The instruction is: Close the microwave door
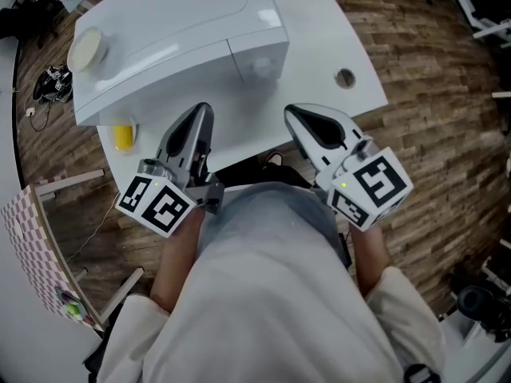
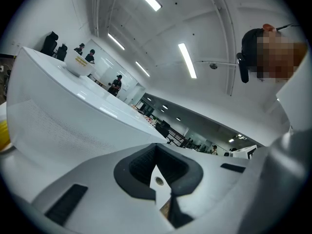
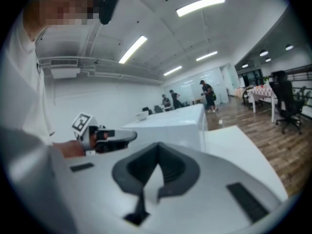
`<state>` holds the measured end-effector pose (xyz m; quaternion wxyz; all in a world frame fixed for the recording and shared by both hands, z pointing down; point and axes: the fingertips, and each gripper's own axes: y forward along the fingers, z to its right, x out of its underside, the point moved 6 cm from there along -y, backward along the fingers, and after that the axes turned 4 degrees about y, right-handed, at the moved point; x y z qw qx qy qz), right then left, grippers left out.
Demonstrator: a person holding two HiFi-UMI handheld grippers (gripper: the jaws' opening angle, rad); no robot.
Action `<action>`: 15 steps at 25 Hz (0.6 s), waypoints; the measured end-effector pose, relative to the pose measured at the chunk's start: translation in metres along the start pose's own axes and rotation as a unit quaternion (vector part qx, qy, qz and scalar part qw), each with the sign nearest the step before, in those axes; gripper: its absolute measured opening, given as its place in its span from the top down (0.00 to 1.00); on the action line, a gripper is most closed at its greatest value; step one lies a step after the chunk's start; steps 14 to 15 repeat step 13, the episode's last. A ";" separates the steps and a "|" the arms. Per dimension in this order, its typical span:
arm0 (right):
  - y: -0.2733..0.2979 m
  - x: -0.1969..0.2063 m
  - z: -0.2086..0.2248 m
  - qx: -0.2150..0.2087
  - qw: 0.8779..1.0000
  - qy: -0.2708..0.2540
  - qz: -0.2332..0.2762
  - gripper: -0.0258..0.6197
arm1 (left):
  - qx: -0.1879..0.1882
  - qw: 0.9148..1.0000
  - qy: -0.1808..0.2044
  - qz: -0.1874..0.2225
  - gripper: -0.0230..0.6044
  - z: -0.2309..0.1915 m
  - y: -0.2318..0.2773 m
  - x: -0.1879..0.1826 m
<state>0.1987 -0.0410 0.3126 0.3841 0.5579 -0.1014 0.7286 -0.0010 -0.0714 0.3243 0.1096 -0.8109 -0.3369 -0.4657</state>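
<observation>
The white microwave (image 1: 176, 34) stands on the white table (image 1: 327, 30), and its door lies flush with the body. My left gripper (image 1: 203, 112) and right gripper (image 1: 292, 113) hover side by side at the table's near edge, close to the person's body. Both point at the microwave's front without touching it, jaws together and holding nothing. In the left gripper view, the microwave's side (image 2: 73, 116) rises just past my left gripper (image 2: 156, 150). The right gripper view has my right gripper (image 3: 158, 149) in front, with the microwave (image 3: 170, 123) and the left gripper (image 3: 105, 138) beyond.
A pale bowl (image 1: 86, 48) sits on top of the microwave. A yellow object (image 1: 122, 136) lies on the table at the microwave's left corner. The table has a cable hole (image 1: 345, 77) on the right. A checkered frame (image 1: 36, 246) stands on the wooden floor at left.
</observation>
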 end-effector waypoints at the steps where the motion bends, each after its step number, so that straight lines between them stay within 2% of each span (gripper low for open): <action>1: -0.001 0.000 0.001 0.000 1.000 0.001 0.000 0.93 | 0.001 1.000 0.000 -0.002 0.94 0.001 0.001 0.001; 15: -0.009 0.002 0.008 0.004 1.000 0.014 0.003 0.93 | 0.007 1.000 -0.010 -0.014 0.94 0.014 0.012 0.012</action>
